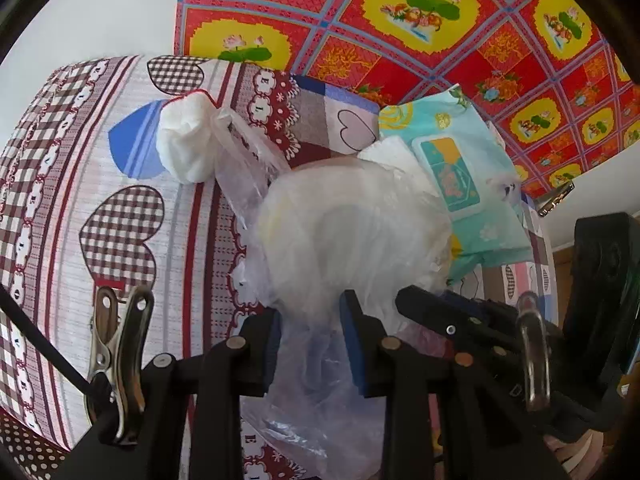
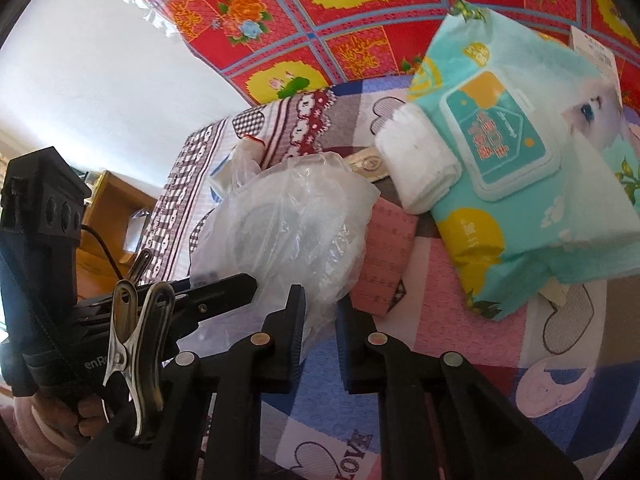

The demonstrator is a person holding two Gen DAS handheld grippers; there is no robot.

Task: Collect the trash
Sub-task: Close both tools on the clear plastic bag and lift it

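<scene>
My left tongs (image 1: 310,328) are pressed nearly together and pinch the thin edge of a clear plastic bag (image 1: 352,232). My right tongs (image 2: 320,320) are pressed together too, and they pinch the same clear plastic bag (image 2: 288,224) at another spot on its edge. So the bag sits right in front of both tongs, puffed up and round, with its loose end caught between the pads. It hangs between my two tongs, just above the bed (image 1: 80,168) with the heart pattern.

I count one clear bag in my tongs. Behind it, to the left, lies one white tied bag (image 1: 188,140) on the bed, apart from my tongs. To the right lies one blue-green pack of wet wipes (image 2: 520,176). One folded white cloth (image 2: 420,168) leans against that pack, touching it. A red and yellow flower mat (image 1: 400,20) covers the far part of the bed.

I see one silver clip (image 1: 116,356) fixed beside my left tongs and one silver clip (image 2: 132,344) beside my right tongs. A hand (image 2: 60,416) holds the left tongs' handle.
</scene>
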